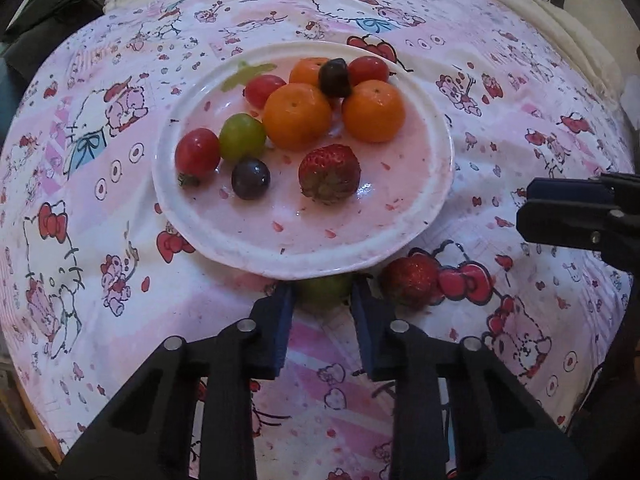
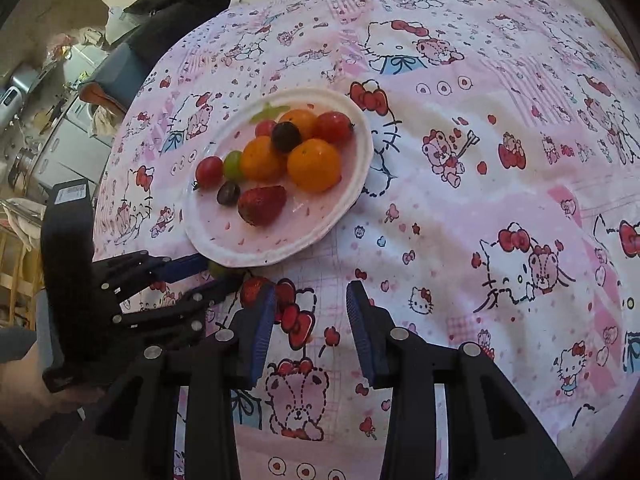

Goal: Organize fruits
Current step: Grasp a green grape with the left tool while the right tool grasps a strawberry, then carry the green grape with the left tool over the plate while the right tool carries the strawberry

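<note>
From the left wrist, the left gripper (image 1: 323, 294) has its jaws closed in on a green grape (image 1: 323, 289) lying on the cloth just below the plate (image 1: 436, 128); a gentle squeeze and a straight lift should clear the rim. A loose strawberry (image 1: 410, 282) lies beside it.

From the right wrist, the right gripper (image 2: 310, 300) stands part open over bare cloth, holding nothing.

Glossy white plate (image 1: 436, 184); matt printed cloth (image 1: 520, 128); matt black plastic fingers (image 1: 224, 360)
</note>
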Demonstrator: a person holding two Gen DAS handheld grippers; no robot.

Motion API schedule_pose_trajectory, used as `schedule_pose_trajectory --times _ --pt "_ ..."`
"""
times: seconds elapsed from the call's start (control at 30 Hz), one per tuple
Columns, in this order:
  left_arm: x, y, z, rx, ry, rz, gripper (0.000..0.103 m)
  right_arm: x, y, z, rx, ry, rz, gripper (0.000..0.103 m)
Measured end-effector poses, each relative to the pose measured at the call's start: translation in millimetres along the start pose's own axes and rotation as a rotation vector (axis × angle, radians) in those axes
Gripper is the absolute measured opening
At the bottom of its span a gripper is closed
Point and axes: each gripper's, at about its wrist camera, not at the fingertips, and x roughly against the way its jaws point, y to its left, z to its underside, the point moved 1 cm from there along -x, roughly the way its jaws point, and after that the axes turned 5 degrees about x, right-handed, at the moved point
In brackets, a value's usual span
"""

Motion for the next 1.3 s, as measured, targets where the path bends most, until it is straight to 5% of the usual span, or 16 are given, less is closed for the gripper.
schedule_pose_trajectory --times 0.27,0.37,0.57,0.8,0.87,0.93,1.3 --pt "17 5 13 0.039 -0.005 0.032 0.020 -16 13 -1 0.040 0.050 -0.027 0.040" --pt "26 9 19 0.047 -0.020 0.030 0.020 -30 27 2 0.099 0.081 -0.012 0.068" --pt "38 28 29 0.101 -0.034 0.034 0.020 -54 57 1 0.299 0.062 0.099 0.071" --pt "47 52 34 0.169 -0.058 0.013 0.020 -83 68 6 0.425 0.077 0.187 0.068" --pt "48 55 34 0.182 -0.061 0.021 0.020 -86 74 8 0.470 0.063 0.214 0.057" --pt "50 58 33 0.200 -0.066 0.034 0.020 -85 75 7 0.482 0.055 0.202 0.033" --pt "67 64 25 0.249 -0.116 0.063 0.020 -53 60 4 0.338 0.028 0.072 0.029"
